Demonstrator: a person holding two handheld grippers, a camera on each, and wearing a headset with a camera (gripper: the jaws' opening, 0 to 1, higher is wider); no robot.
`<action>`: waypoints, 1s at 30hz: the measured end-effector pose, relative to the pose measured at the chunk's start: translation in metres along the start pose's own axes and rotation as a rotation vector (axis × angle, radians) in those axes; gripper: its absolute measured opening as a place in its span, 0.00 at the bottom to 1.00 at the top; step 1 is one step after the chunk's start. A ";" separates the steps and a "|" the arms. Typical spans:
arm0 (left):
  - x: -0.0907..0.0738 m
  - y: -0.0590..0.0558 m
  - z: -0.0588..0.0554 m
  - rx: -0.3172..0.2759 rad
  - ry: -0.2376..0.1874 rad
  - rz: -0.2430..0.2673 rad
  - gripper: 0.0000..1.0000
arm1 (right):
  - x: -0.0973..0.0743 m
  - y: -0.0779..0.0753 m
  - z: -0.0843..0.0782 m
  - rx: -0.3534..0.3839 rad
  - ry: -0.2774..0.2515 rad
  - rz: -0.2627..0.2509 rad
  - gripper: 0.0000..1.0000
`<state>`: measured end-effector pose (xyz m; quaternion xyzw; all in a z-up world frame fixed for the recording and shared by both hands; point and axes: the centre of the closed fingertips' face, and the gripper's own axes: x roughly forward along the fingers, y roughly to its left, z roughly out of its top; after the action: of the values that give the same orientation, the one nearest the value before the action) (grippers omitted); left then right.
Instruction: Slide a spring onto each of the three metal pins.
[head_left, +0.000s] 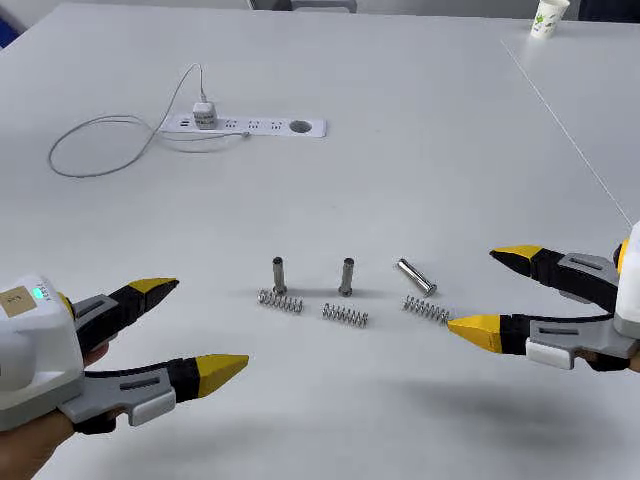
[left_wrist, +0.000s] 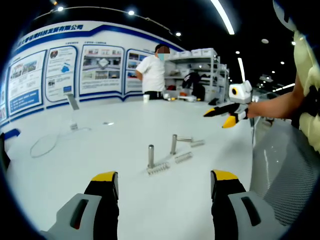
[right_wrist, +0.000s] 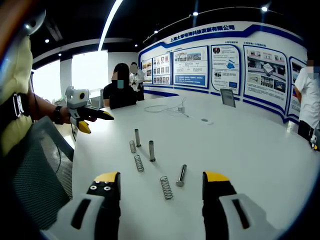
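Head view: left gripper (head_left: 205, 323) and right gripper (head_left: 475, 290), jaws spread and empty, hover over the desk (head_left: 400, 150) toward its near edge. Left gripper view: an upright pin (left_wrist: 150, 156) stands with a spring (left_wrist: 158, 168) just beside its base. Right gripper view: the fallen pin (right_wrist: 181, 176) lies beside a second spring (right_wrist: 165, 187). Recommended: grip a spring mid-length, align it coaxially with the pin, then lower.

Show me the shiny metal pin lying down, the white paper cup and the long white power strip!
Shiny metal pin lying down (head_left: 416, 277), head view, mid-shaft.
White paper cup (head_left: 548, 18), head view, side wall.
Long white power strip (head_left: 262, 127), head view, top face.
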<state>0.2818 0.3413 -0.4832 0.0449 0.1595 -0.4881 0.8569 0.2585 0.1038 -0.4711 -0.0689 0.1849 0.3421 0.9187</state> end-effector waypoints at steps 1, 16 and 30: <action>0.000 0.000 -0.001 0.000 0.003 -0.001 0.77 | 0.000 0.000 -0.001 0.002 -0.002 0.000 0.68; 0.003 0.005 -0.002 0.007 0.014 -0.005 0.78 | 0.004 0.001 -0.003 0.002 0.002 -0.002 0.69; 0.000 0.002 -0.006 0.007 0.025 -0.012 0.78 | 0.000 0.006 -0.006 0.003 0.017 0.001 0.69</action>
<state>0.2822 0.3432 -0.4890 0.0531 0.1690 -0.4932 0.8517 0.2530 0.1070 -0.4772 -0.0702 0.1931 0.3416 0.9171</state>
